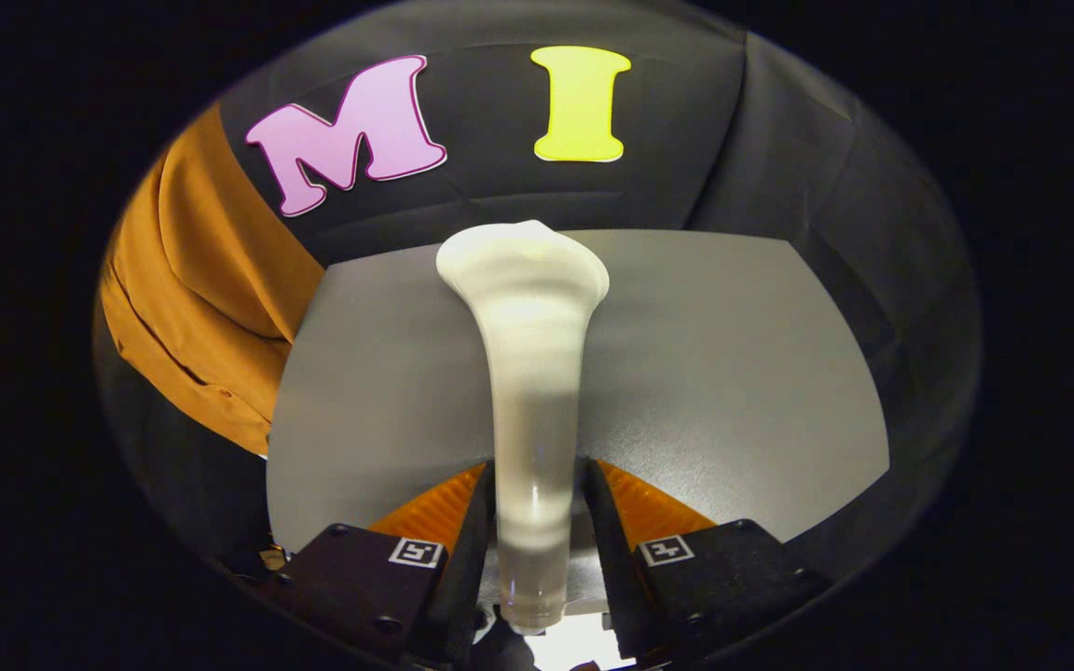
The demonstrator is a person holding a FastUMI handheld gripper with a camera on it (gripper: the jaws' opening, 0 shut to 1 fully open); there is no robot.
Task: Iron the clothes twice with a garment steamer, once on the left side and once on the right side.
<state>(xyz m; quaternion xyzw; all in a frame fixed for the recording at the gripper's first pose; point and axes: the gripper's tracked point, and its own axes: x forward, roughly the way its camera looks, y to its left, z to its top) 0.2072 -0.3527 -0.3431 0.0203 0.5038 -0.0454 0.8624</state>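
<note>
White rigid steamer (530, 373) clamped by handle between our fingers (537, 522); light, smooth, may slip; orange garment (201, 308) soft, hanging beyond grey surface (733, 373)

No words, brands or numbers can be read; each gripper finger block (378, 578) bears only a small square coded marker (416, 552)

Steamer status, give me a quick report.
Gripper shut on steamer, fingers pressing its handle. Steamer head over grey table. Orange garment hangs off to the left, untouched. Nothing between.
</note>
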